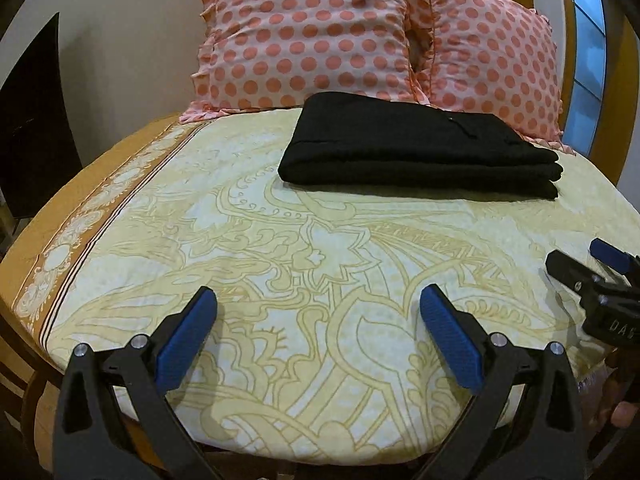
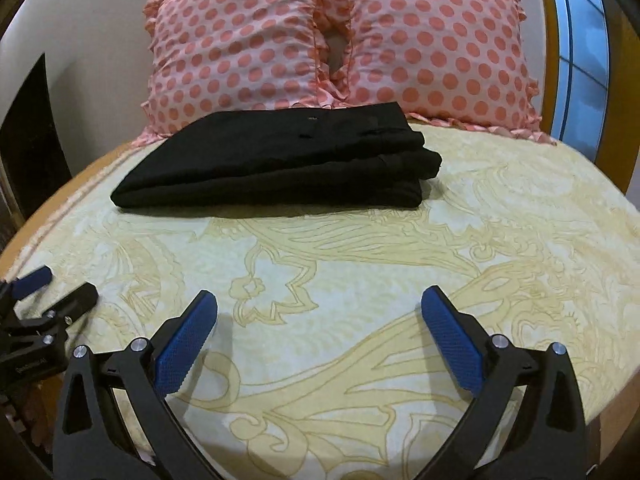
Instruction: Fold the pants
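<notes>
Black pants lie folded in a flat stack on the bed, just in front of the pillows; they also show in the right wrist view. My left gripper is open and empty, low over the near part of the bed, well short of the pants. My right gripper is open and empty too, beside the left one and equally far from the pants. The right gripper shows at the right edge of the left wrist view; the left gripper shows at the left edge of the right wrist view.
The bed has a yellow-and-white patterned sheet with an orange border at the left. Two pink polka-dot pillows lean at the head. A window is at the right, a dark panel at the left.
</notes>
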Tool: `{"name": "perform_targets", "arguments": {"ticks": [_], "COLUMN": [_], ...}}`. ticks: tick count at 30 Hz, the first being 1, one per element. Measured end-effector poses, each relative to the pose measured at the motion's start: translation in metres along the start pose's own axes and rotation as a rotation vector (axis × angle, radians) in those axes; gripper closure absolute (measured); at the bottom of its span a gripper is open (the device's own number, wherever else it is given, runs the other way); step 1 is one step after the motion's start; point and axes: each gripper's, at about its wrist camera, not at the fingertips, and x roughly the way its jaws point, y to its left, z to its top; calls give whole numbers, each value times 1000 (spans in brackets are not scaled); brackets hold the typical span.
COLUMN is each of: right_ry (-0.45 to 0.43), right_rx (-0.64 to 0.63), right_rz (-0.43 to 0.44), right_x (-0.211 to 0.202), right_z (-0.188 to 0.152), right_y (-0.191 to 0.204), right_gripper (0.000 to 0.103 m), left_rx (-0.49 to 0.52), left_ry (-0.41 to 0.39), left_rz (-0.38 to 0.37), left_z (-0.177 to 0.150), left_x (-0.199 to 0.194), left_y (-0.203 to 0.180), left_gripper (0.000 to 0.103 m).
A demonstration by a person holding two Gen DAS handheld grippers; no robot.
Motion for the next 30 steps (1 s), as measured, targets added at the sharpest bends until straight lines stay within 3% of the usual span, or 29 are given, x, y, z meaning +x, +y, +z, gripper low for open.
{"name": "perform_targets", "arguments": {"ticks": [11, 30], "right_ry": [-64, -56], "right_rx": [8, 7], "right_rz": [-74, -74], "right_x": [-4, -3], "right_z": [-11, -9], "right_y": [6, 7], "right_gripper": [1, 1], "left_rx": [-1, -5], "left_ry": [-25, -27], "left_rz": [-2, -3], "left_z": [-2, -4], "left_x": [-1, 0], "left_y": [3, 3], "left_gripper": [2, 2]}}
